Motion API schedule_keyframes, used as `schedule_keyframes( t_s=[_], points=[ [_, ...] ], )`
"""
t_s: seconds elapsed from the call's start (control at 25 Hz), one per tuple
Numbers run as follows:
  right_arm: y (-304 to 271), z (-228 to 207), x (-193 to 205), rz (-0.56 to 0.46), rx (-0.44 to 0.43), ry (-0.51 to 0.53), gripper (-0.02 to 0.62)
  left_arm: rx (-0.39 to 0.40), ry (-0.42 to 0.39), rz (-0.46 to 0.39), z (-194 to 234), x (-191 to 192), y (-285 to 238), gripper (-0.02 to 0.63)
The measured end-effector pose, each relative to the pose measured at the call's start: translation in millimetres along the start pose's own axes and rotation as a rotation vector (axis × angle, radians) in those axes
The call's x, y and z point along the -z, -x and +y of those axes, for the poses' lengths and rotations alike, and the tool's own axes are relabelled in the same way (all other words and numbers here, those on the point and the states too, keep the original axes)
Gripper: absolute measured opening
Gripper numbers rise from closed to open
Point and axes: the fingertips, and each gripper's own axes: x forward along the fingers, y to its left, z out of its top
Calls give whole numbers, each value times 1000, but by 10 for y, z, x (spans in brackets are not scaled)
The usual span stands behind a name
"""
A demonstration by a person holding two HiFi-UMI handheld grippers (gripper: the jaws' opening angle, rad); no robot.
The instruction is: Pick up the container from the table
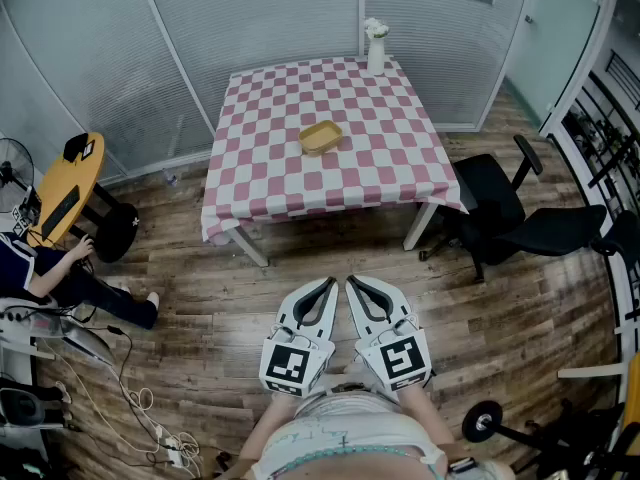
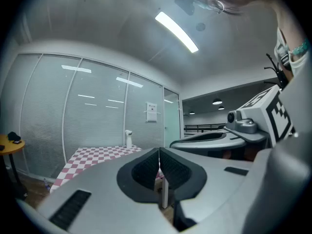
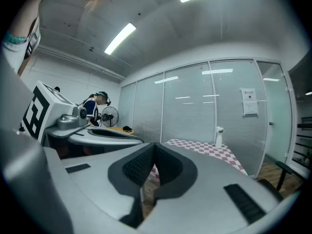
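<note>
Container: yellow dish [image 1: 320, 138] sits around the middle of the table [image 1: 400, 173], on the checkered cloth, with the white vase [image 1: 375, 46] at the table's back edge.
Biggest risk: I reckon reaching in with the jaws clamped would just shove the dish across the cloth, since it looks light and shallow.
Other risk: the cloth could bunch up and drag if a jaw tip digs in.
Left gripper [image 2: 159, 162]: jaws pressed together tip to tip, nothing in them, well short of the table.
Right gripper [image 3: 154, 160]: same deal, clamped tight on nothing, just beside the left one, well short of the table.
</note>
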Motion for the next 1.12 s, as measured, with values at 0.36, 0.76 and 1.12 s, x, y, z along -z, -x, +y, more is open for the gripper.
schedule_keyframes(
  t_s=[0.36, 0.76, 1.12],
  points=[
    [85, -153, 31, -35, 6, -12, -6, -3, 12, 15, -67, 54, -79, 15],
    [167, -323, 51, -40, -40, -14, -6, -58, 29, 8, -229, 54, -168, 17],
    [108, -415, 73, -38, -63, -18, -6, -68, 35, 31, -224, 84, -283, 17]
  ],
)
